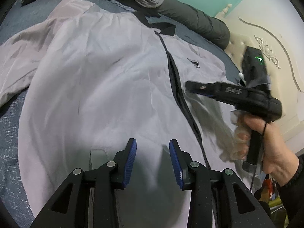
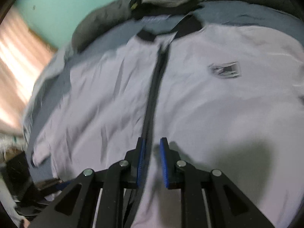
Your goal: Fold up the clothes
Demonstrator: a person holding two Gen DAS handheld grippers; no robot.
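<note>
One pale jacket (image 1: 106,79) spread flat mid-bed (image 1: 11,129), front up, collar toward far edge. Left gripper (image 1: 153,159) jaws wide, empty. Right gripper (image 2: 153,161) jaws narrowly apart, empty, above zipper (image 2: 153,98). Risk: slick fabric slides, fold skews. Count: two grippers, one dark coat (image 1: 199,20) at far edge.

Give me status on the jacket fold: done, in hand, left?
Done: the lilac jacket lies spread flat on the bed, zipper closed. In hand: nothing; left gripper and right gripper hover above it, jaws open. Left: every fold; the sleeve lies out to the side.
</note>
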